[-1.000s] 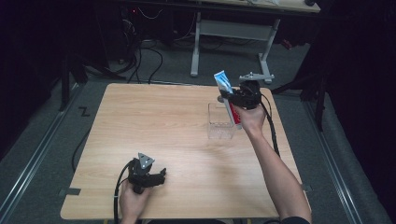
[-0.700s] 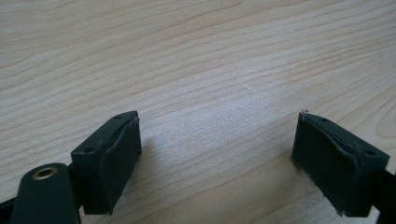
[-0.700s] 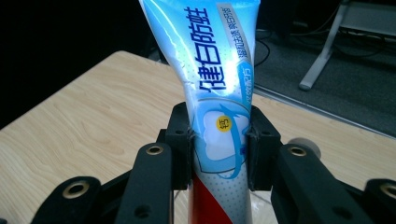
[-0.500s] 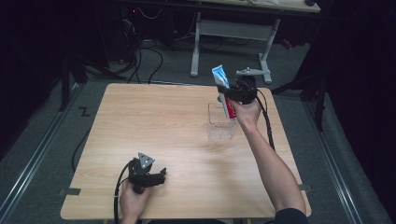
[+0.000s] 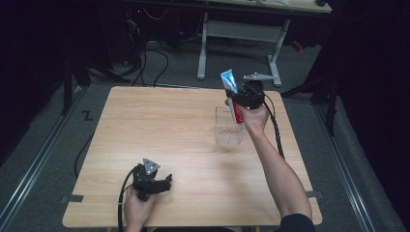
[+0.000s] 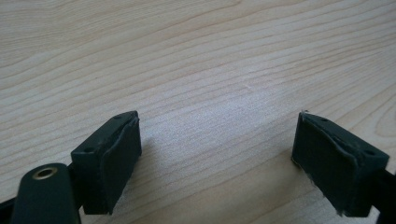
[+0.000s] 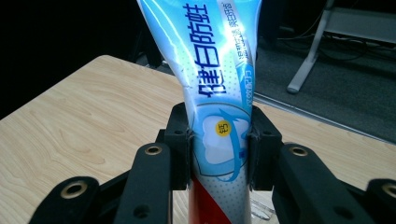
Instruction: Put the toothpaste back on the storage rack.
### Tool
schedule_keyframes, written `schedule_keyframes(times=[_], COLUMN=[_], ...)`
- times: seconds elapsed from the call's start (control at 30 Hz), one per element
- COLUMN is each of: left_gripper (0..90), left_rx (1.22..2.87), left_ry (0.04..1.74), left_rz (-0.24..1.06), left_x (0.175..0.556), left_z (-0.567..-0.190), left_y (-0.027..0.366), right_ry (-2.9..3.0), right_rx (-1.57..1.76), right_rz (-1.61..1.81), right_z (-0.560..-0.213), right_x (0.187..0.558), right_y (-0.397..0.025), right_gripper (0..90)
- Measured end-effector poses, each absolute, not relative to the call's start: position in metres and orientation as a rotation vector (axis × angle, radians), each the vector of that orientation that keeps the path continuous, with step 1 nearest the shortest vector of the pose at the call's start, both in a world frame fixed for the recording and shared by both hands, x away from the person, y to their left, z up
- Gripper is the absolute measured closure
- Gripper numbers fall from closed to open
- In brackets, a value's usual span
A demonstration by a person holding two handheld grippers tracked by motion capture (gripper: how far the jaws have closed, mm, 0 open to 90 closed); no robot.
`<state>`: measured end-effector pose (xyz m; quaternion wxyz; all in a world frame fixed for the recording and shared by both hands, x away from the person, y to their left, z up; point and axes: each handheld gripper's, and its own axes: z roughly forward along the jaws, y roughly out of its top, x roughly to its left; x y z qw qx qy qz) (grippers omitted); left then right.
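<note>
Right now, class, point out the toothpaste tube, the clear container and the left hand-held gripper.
toothpaste tube (image 7: pixel 212 88): right gripper view, printed blue body.
clear container (image 5: pixel 228 133): high view, near wall.
left hand-held gripper (image 5: pixel 168 181): high view, between the jaw tips.

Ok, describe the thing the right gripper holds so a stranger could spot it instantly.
Look at the far right part of the wooden table, just above the clear plastic container. There the right gripper clamps a toothpaste tube, upright: blue and white with a red lower part, the scene's only printed item.
</note>
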<state>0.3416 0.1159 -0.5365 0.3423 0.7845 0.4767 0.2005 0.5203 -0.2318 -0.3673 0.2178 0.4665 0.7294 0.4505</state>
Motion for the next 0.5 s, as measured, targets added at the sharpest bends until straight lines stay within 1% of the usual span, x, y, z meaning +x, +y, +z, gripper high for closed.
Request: schedule_keyframes(times=[0.5], left_gripper=[15.9], left_rx=[2.039], left_ry=[1.239], left_rz=[0.52], left_x=[0.341], left_z=[-0.536], left_y=[0.116], right_ry=[2.029], right_rx=[1.31], right_rz=[1.203], right_z=[-0.382], right_x=[0.519], right_y=[-0.237], right_gripper=[67.3])
